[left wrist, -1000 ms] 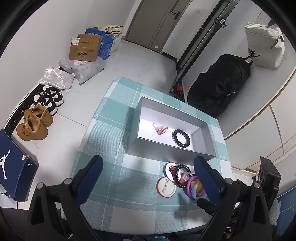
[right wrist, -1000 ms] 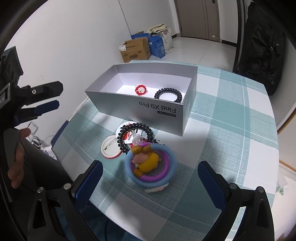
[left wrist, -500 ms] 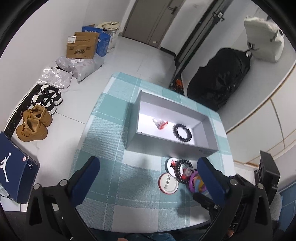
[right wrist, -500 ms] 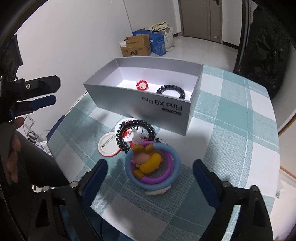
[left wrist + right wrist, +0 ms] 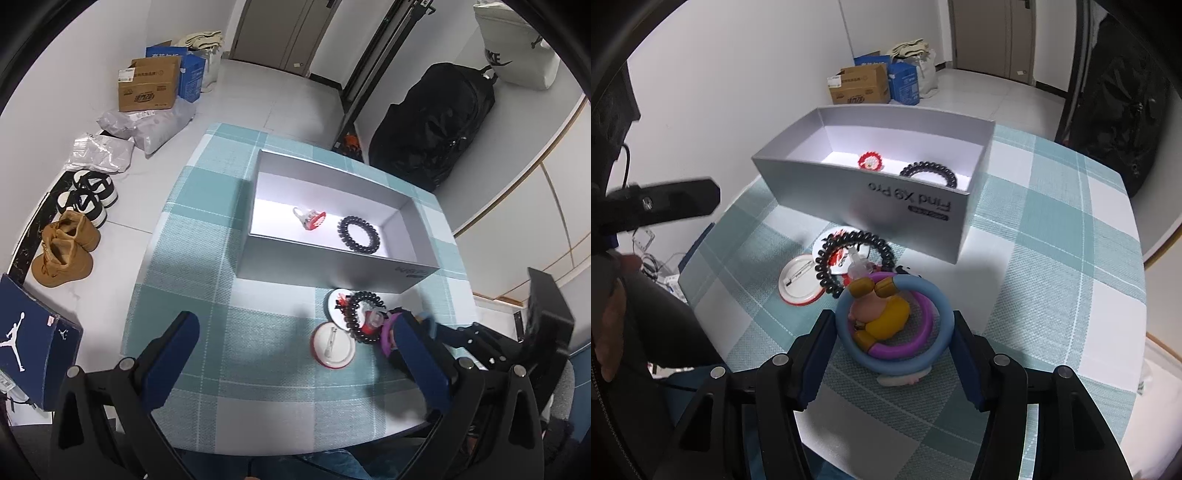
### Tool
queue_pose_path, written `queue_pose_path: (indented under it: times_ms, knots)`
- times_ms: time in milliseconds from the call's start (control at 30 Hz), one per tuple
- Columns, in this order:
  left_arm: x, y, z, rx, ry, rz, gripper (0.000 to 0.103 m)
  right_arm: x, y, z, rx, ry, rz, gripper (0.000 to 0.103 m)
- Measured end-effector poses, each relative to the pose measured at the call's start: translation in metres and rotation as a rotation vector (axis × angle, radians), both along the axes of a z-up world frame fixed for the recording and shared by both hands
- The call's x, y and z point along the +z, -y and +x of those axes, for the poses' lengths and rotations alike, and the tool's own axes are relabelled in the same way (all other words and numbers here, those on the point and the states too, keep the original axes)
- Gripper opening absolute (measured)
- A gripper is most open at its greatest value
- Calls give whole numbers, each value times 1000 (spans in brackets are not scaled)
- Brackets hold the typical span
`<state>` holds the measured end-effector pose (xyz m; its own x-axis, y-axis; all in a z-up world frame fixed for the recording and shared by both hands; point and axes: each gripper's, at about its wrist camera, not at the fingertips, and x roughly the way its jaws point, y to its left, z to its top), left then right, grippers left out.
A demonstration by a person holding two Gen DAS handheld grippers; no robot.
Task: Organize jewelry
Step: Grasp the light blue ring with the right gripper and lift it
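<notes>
A grey open box (image 5: 886,192) (image 5: 332,266) sits on the teal checked tablecloth and holds a red ring (image 5: 870,161) (image 5: 309,218) and a black coil hair tie (image 5: 929,172) (image 5: 357,234). In front of it lie two round pin badges (image 5: 798,282) (image 5: 333,350), a second black coil tie (image 5: 849,243) (image 5: 360,308), a blue bracelet (image 5: 897,360), a purple bracelet (image 5: 919,338) and a small yellow figurine (image 5: 882,314). My right gripper (image 5: 894,332) has its jaws closed against the blue bracelet's two sides. My left gripper (image 5: 295,354) is open and empty, high above the table's near left.
Shoes (image 5: 66,251), a dark blue shoebox (image 5: 33,339), parcels and cardboard boxes (image 5: 147,88) lie on the floor left of the table. A black backpack (image 5: 436,122) stands beyond the far right corner. The table's near edge (image 5: 295,448) runs under both grippers.
My right gripper moved forward and down over the bracelets and narrowed from wide open until its jaws meet the blue bracelet. My left gripper rose and drew back slightly, still open.
</notes>
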<state>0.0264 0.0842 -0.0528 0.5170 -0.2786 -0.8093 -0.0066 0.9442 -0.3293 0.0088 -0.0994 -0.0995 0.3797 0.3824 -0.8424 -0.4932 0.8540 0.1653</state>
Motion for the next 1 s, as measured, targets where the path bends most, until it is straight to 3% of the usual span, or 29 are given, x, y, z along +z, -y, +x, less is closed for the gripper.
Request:
queue_pose_path:
  times_ms: [200,333,600,800,1000]
  knots:
    - [-15,0,2,-4,-80,26,102,11,11,5,-45,5,64,60]
    - [-15,3,0,-25,-81,44,102,22,21,10,-76,12,119,60]
    - [-28,29,0,-134,-128,168,102,36,39,16,-149,45,167,60]
    - [-27,48,4,-208,-94,304,101,38,49,21,-181,46,183,60]
    - [-40,63,4,-284,-137,359,84,41,56,21,-204,48,198,60]
